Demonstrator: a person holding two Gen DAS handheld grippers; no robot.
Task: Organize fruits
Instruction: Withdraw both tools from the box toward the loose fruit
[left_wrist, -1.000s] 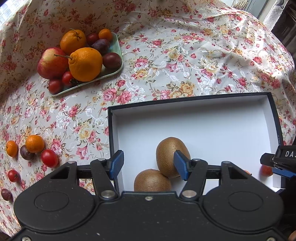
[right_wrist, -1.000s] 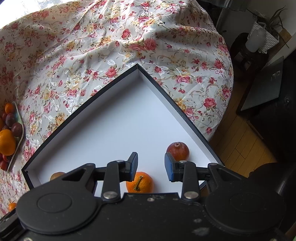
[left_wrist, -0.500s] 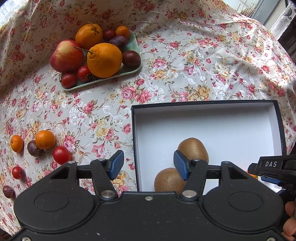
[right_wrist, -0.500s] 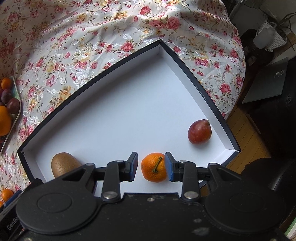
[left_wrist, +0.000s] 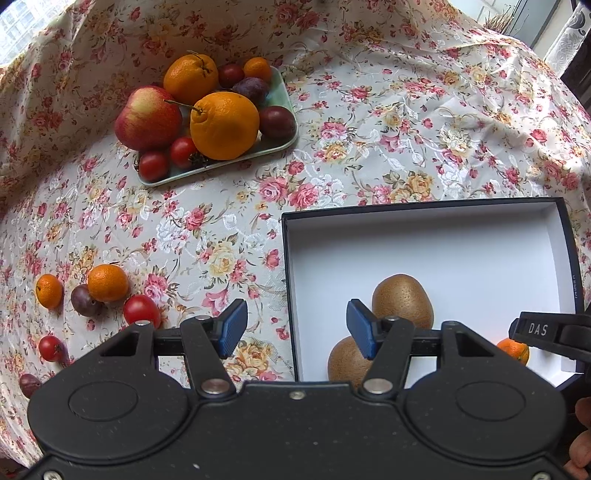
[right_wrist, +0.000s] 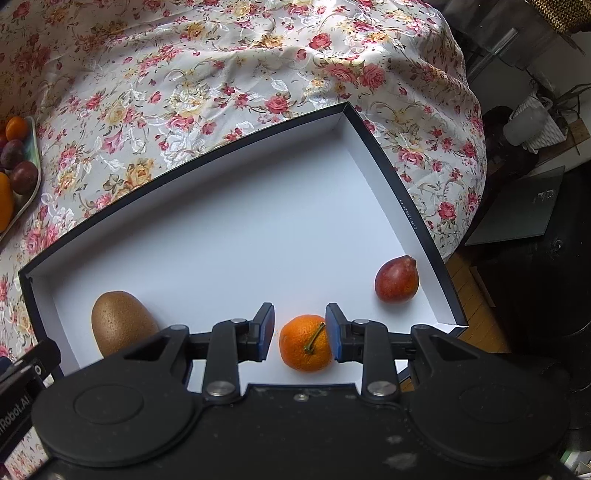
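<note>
A black box with a white inside lies on the flowered cloth. It holds two brown kiwis, a small mandarin and a dark red fruit. My right gripper points down into the box and its jaws are closing. The mandarin sits between them on the box floor, with a thin gap at the left pad. My left gripper hangs open over the box's left wall with nothing between its fingers. Loose mandarins, a plum and tomatoes lie on the cloth to its left.
A pale green tray at the back left carries an apple, two big oranges, plums and tomatoes. The table's edge drops away just right of the box, with dark furniture and floor beyond. A hand shows at the lower right of the left wrist view.
The left gripper has shifted left, from above the kiwis to over the box's left wall. The right gripper has moved over the mandarin, and its jaws have narrowed around it.
</note>
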